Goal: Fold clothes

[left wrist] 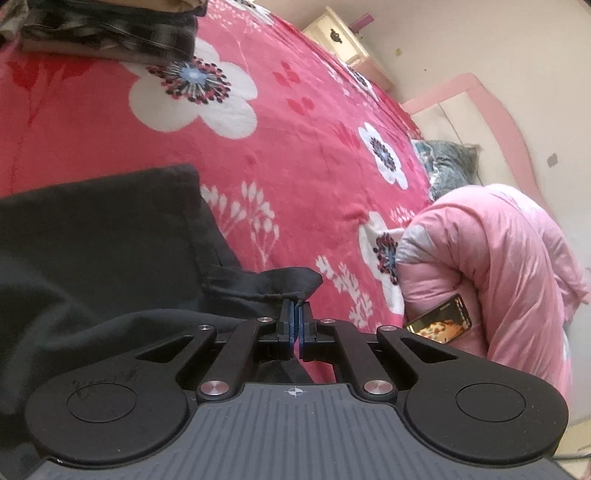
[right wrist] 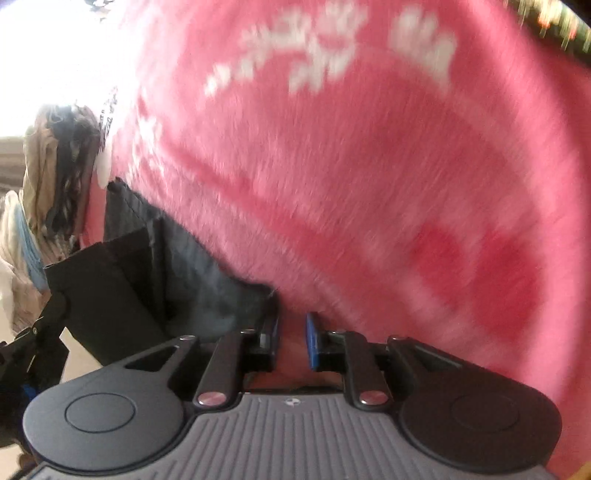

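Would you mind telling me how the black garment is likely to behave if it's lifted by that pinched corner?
Probably floppy: the black garment creases where the left hand-held gripper pinches it. Likely light, since a corner grip holds. It may drag on the fuzzy blanket.

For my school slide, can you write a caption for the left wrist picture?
Left gripper pinches a corner of the black garment over the pink flowered blanket.

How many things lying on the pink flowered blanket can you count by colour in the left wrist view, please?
Black: 1, the black garment, a corner pinched in the shut left claw.
Pink: 1, the rolled pink quilt.
Dark mixed: 1, the folded pile.
Gold-black: 1, the phone.
Total: 4
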### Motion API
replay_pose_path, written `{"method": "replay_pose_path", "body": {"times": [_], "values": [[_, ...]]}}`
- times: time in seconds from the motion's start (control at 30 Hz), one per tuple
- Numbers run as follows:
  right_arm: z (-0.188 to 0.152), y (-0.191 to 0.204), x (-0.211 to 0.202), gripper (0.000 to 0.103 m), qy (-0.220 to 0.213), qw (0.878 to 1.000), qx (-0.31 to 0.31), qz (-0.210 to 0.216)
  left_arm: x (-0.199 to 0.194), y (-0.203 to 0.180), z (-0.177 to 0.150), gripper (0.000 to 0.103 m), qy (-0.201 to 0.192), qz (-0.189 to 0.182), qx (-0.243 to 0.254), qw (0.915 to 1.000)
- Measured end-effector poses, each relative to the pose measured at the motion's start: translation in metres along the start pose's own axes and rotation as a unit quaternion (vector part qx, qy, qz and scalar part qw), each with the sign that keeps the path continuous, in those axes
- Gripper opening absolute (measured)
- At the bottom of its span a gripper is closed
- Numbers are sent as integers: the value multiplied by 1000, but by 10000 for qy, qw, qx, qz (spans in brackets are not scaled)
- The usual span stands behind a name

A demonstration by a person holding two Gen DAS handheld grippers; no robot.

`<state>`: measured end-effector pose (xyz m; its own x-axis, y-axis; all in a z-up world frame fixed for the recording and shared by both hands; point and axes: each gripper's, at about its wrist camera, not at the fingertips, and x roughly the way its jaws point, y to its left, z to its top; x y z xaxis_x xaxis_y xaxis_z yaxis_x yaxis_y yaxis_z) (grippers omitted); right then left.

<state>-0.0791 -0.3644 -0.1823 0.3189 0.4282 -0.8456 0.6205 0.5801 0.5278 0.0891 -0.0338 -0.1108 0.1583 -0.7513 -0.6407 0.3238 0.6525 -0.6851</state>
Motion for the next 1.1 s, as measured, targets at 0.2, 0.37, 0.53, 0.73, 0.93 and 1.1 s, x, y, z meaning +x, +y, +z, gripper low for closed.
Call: {"method": "replay_pose_path", "body": {"times": [0.2, 0.37, 0.53, 0.73, 0.93, 1.1], "values": [[8, 2, -25, 24, -493, 9977, -457, -9, 31, -24, -34, 0, 560, -156, 512, 9970], [8, 16, -13, 31, -371, 9960, -674, 445, 75, -39, -80, 1, 1087, 326, 1501, 9821], [7, 39, 4, 44, -113, 9912, -1164, 617, 82, -48, -99, 8, 1215, 767, 2078, 9676], [3, 63, 29, 31, 238, 9778, -2056, 333, 69, -48, -97, 33, 961, 892, 2024, 9705], [-9, 82, 14, 2, -307, 9489, -3140, 5, 48, -57, -105, 42, 908, 870, 2090, 9698], [-13, 82, 24, 3, -493, 9237, -3778, -405, -2, -39, -111, 46, 731, 1196, 1757, 9744]]}}
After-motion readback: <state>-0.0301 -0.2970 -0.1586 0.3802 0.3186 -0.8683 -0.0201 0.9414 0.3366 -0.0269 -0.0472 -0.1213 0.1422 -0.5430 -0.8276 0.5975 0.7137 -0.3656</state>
